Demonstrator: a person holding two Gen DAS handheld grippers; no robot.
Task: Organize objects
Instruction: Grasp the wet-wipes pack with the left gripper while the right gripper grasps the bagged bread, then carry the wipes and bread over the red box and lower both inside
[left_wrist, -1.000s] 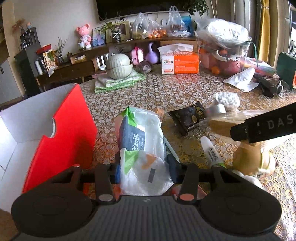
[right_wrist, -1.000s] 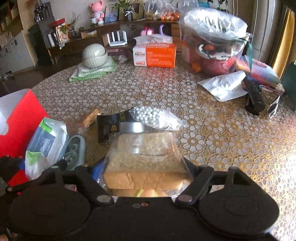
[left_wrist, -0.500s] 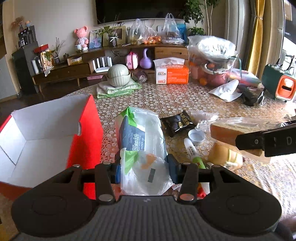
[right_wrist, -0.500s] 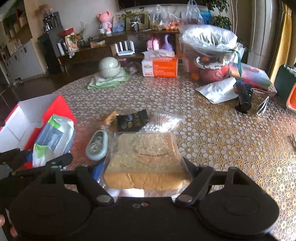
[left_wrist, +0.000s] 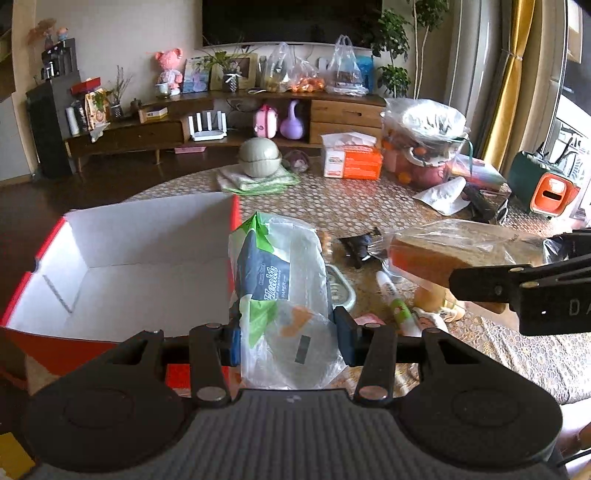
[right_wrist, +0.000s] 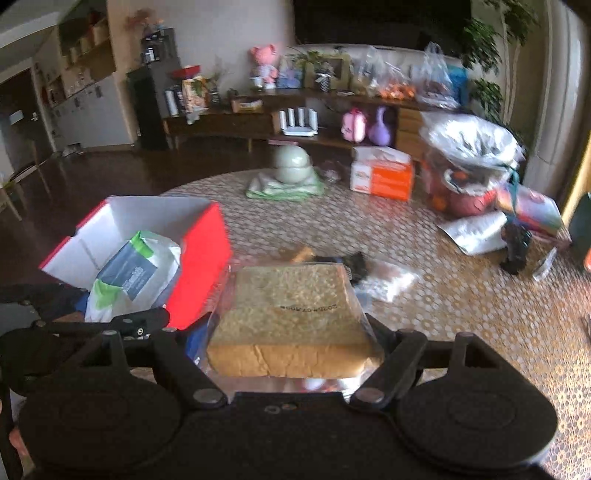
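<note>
My left gripper (left_wrist: 287, 334) is shut on a tissue paper pack (left_wrist: 281, 280) in clear plastic with a blue and green label, held in the air beside the right wall of the open red box (left_wrist: 110, 258). In the right wrist view the same tissue pack (right_wrist: 133, 273) hangs over the red box (right_wrist: 199, 254). My right gripper (right_wrist: 291, 354) is shut on a wrapped slice of bread (right_wrist: 291, 314), raised above the table. From the left wrist camera the bread (left_wrist: 454, 251) and the right gripper's black finger show at the right.
On the patterned table (right_wrist: 461, 314) lie a dark snack packet (left_wrist: 358, 245), a bag of white beads (right_wrist: 388, 282), a white tube (left_wrist: 391, 295) and a grey oval case (left_wrist: 341, 291). An orange tissue box (right_wrist: 382, 177), stacked bowls (right_wrist: 293, 166) and a bagged fruit basket (right_wrist: 469, 166) stand farther back.
Both grippers have risen and moved left with their loads. The red box's white inside has come into full view, and the tissue pack now hangs at the box opening.
</note>
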